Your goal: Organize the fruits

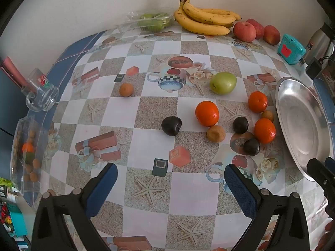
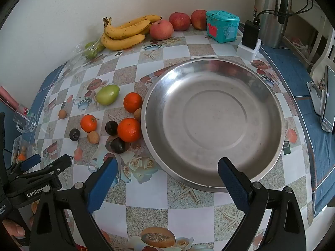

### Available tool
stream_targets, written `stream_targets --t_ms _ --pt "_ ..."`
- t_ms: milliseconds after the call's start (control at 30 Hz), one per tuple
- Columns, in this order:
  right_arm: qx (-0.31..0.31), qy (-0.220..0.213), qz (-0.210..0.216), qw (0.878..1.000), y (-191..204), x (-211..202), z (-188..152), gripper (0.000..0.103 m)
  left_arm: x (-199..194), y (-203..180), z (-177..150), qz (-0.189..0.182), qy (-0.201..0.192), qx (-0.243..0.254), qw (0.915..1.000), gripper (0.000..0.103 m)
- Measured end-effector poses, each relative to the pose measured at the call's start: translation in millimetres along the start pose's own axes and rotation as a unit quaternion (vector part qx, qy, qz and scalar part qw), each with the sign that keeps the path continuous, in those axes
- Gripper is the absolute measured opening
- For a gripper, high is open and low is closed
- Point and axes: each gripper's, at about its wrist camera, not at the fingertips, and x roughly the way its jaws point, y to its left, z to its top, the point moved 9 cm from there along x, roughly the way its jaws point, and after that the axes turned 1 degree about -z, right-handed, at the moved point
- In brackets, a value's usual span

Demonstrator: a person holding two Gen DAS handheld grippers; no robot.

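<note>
Left wrist view: left gripper (image 1: 170, 185) and right gripper (image 2: 167, 177) both hover with jaws wide, empty; oranges (image 1: 207, 113), plums (image 1: 171, 126) lie loose beside the empty bowl (image 2: 213, 125).

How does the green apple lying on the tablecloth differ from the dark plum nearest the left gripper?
The green apple is pale green; the dark plum is almost black. The green apple looks clearly bigger than the dark plum. The green apple lies farther back on the table, toward the bananas; the dark plum lies closer to the open left gripper. Both rest loose on the cloth, outside the steel bowl, ungripped.
</note>
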Motion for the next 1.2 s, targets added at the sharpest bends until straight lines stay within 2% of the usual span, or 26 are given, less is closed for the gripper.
stream_targets --t_ms 567,833,967,1067,1100,1200 --pt "0.0 0.0 0.001 1.0 -0.1 0.0 1.2 0.097 0.1 0.1 -0.3 0.0 0.002 0.0 1.0 0.103" --pt "0.0 0.0 0.006 1.0 1.9 0.1 0.7 0.097 2.2 2.1 -0.9 0.003 0.015 0.005 0.9999 0.103" --pt "0.006 -0.012 0.025 1.0 9.0 -1.3 9.4 0.097 -0.8 3.9 12.6 0.017 0.012 -0.001 0.9998 0.103" --pt "0.019 -0.029 0.052 0.998 18.2 -8.1 20.4 0.097 -8.1 9.6 26.6 0.042 0.006 -0.006 0.9991 0.103" --pt "0.02 -0.035 0.054 0.998 21.3 -9.7 23.7 0.097 -9.7 11.4 32.6 0.052 0.001 -0.008 0.9986 0.103" --pt "0.006 -0.039 0.036 0.999 29.5 -8.9 32.7 0.097 -9.9 13.6 46.6 0.045 -0.012 -0.031 0.9984 0.103"
